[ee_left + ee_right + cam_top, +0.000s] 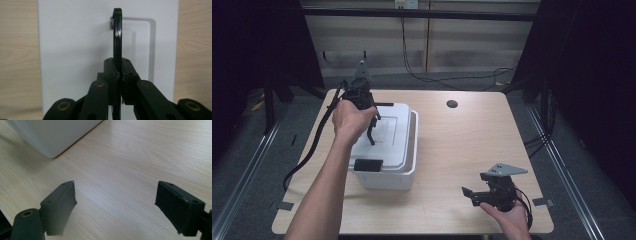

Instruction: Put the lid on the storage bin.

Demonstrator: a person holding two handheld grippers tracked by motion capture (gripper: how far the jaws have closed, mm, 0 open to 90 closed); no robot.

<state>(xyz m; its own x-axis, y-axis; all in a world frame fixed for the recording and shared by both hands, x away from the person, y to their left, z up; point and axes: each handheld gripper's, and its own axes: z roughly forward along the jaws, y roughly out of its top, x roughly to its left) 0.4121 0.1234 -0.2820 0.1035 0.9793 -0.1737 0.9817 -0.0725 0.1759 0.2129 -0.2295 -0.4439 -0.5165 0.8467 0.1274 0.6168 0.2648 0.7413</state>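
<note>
The left tool (121, 75) is clamped on the thin black swing handle (117, 37) of the white rectangular plastic lid (384, 135), which lies on the white plastic storage box (404, 172) at the left of the light wooden surface (462, 145). The handle stands upright from the lid. The right tool (115, 207) hovers low over bare wood near the front right corner, its jaws spread wide with nothing between them.
</note>
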